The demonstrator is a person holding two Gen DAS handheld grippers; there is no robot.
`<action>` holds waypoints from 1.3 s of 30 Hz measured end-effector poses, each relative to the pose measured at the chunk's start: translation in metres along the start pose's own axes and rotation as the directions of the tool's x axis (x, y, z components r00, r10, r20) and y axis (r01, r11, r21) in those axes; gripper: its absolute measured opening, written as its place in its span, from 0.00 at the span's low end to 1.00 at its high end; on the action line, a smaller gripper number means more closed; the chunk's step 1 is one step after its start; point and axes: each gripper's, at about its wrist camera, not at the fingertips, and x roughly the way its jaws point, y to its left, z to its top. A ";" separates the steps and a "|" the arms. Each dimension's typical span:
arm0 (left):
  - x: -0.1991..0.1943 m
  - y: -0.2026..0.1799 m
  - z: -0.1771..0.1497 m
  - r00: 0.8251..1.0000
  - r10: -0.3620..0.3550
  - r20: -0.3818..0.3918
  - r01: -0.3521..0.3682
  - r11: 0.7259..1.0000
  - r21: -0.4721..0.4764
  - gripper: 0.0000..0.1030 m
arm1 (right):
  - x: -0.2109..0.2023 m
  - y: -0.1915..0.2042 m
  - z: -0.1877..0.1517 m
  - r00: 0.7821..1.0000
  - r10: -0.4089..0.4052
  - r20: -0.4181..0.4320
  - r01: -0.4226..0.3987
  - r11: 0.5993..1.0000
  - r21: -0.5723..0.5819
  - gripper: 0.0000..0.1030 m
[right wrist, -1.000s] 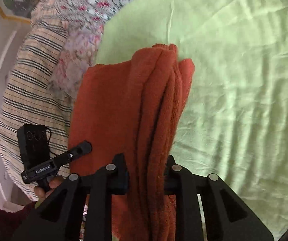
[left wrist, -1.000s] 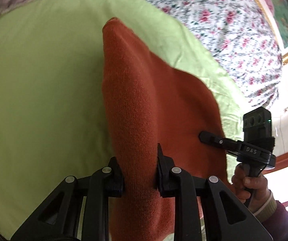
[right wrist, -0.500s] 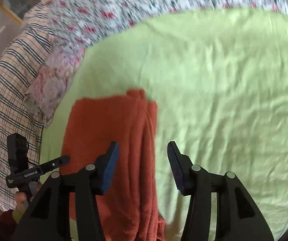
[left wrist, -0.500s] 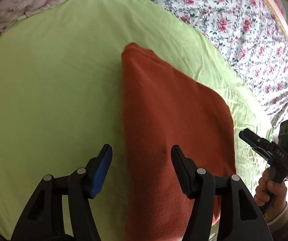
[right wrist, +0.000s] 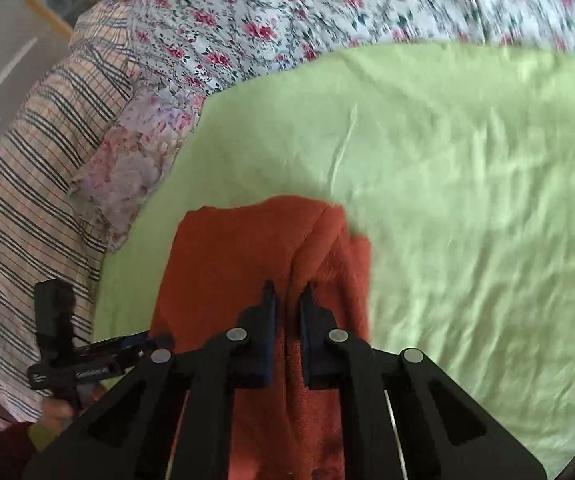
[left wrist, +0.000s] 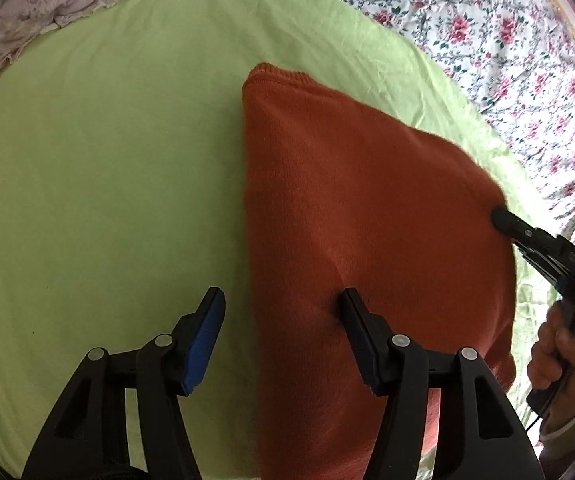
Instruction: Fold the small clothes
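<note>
The rust-orange knit garment [left wrist: 367, 208] lies on the lime-green sheet [left wrist: 107, 160] of a bed, already doubled over into a thick, roughly rectangular packet, so the step in hand looks like the start of another fold or a re-grip along its edge, not the first laying out. The right claw [right wrist: 287, 300] is closing, its jaws nearly together with a raised ridge of the orange fabric pinched up between the pads; in the left wrist view its tip sits at the garment's far right edge, so I judge it to be grasping that edge (the blur there leaves the exact bite uncertain). The left claw [left wrist: 283, 308] stands released and fairly wide: its blue-padded finger hangs over the bare sheet just beside the garment's folded left edge, the other finger rests on or just above the knit surface, and nothing is clamped. The next move probably calls for the left claw to close on the near edge, so both corners can be carried across together and the layers stay aligned; thick knit like this tends to slump if only one side is lifted. A floral quilt [right wrist: 327, 8] and a striped cloth [right wrist: 39, 152] border the sheet, well apart from the work.
</note>
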 end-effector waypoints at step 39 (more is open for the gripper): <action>-0.003 -0.015 -0.110 0.991 -0.038 -0.125 0.050 0.994 0.093 0.49 | -0.029 -0.045 -0.110 0.964 -0.148 -0.220 0.165 0.985 0.058 0.04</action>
